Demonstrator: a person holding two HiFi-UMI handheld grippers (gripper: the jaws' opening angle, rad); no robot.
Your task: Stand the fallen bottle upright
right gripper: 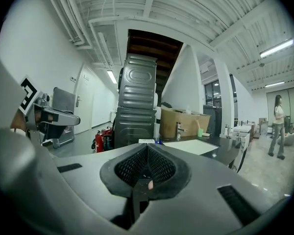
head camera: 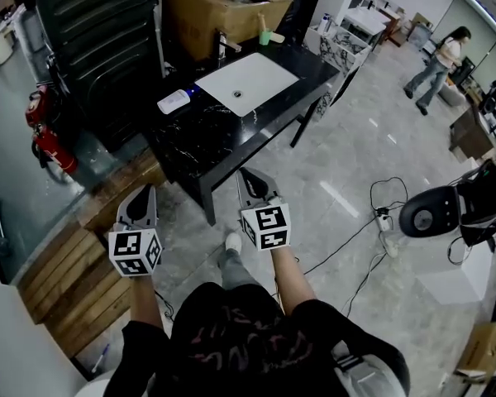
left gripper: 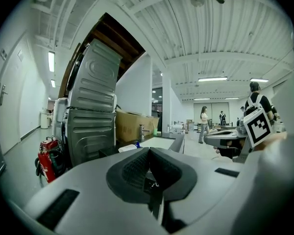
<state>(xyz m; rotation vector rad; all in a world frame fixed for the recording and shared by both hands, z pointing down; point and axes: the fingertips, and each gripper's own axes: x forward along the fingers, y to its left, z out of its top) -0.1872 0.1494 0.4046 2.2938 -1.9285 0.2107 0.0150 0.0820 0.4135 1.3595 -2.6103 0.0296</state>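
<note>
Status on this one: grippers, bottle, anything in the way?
Left gripper and right gripper shut, empty, short of the counter. White bottle lying on its side beside the sink. Nothing blocking the approach.

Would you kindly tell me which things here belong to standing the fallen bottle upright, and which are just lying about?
Belong to the job: white bottle, lying on the black counter; left gripper and right gripper, both shut and empty.
Just lying about: cardboard box, green cup, faucet, white sink, fire extinguishers.
</note>
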